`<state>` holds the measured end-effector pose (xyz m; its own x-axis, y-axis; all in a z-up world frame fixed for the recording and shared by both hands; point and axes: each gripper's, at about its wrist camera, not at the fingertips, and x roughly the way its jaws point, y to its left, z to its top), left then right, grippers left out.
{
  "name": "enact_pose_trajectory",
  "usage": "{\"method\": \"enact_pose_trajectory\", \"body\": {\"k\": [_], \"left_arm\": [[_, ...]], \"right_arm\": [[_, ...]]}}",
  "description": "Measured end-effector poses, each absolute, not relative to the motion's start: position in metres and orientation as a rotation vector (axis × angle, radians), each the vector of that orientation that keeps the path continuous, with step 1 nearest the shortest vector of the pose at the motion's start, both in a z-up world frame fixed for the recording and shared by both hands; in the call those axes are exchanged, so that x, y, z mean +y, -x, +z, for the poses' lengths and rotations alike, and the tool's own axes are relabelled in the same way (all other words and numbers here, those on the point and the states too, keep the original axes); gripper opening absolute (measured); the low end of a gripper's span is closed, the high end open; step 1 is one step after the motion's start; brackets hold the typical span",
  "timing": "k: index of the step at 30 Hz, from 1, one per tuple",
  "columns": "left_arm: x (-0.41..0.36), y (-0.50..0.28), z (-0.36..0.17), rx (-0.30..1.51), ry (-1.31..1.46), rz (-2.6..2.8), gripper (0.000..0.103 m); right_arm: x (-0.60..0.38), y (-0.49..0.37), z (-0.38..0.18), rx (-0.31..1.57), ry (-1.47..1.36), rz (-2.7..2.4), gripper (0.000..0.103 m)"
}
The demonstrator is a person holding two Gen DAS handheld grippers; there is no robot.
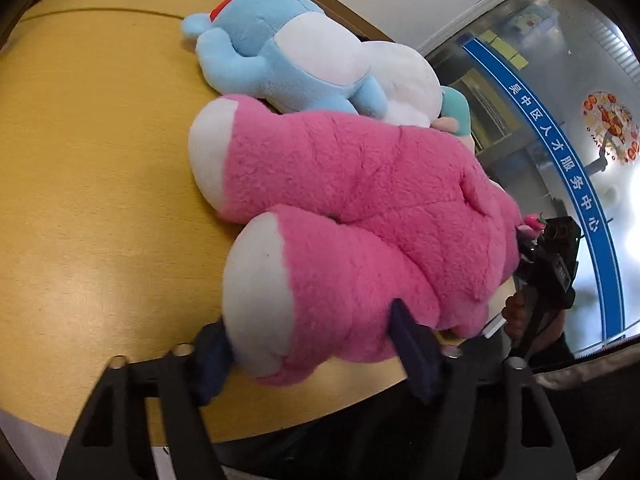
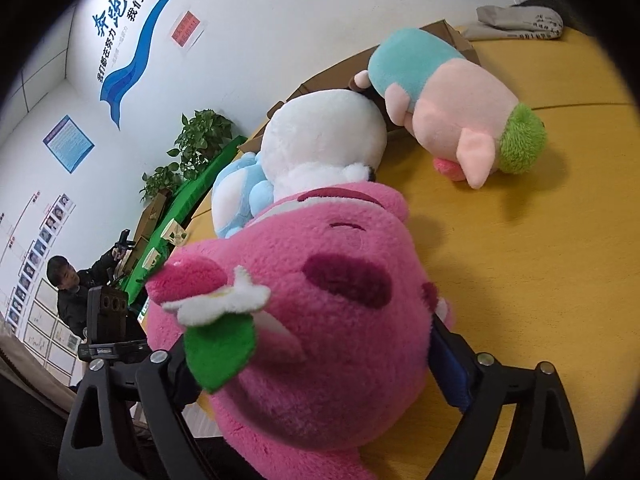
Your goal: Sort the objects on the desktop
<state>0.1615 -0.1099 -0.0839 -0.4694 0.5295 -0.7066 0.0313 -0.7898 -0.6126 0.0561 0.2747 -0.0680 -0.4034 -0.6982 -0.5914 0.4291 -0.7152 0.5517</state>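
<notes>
A big pink plush bear (image 1: 360, 208) lies on the yellow table (image 1: 88, 168). My left gripper (image 1: 308, 344) is shut on its near leg, one blue pad on each side. My right gripper (image 2: 316, 356) is shut on the bear's head (image 2: 328, 304), which fills the right wrist view. A light-blue plush (image 1: 276, 52) and a white plush (image 1: 404, 80) lie just beyond the bear. A teal, peach and green plush (image 2: 452, 108) lies on the table further off. The right gripper also shows in the left wrist view (image 1: 548, 264).
An open cardboard box (image 2: 444, 36) stands behind the plush toys at the table's far edge. A grey cloth bundle (image 2: 520, 20) lies at the far corner. Potted plants (image 2: 200, 140) and a seated person (image 2: 76, 292) are beyond the table.
</notes>
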Motion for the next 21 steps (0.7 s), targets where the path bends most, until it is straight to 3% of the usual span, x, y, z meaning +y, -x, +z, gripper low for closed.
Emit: {"method": "enact_pose_trajectory", "body": {"k": [1,4,12,21], "left_arm": [[-0.112,-0.162,-0.081,-0.825,1.4,2.32,0.042],[-0.112,-0.164,-0.067,-0.793,1.363,2.35,0.026],[-0.106,-0.158,-0.029,-0.748,1.22,2.383,0.024],[-0.111,-0.109,0.083,-0.541,0.832,2.494,0.025]], "right_arm": [[0.276,-0.059,-0.066,-0.404,-1.086,-2.154,0.076],[0.281,-0.067,-0.057,-0.399,-1.022,-2.203,0.07],[0.296,-0.08,-0.026,-0.428,-0.842,-2.282,0.066],[0.31,-0.05,0.055,-0.451,-0.512,-2.298,0.066]]}}
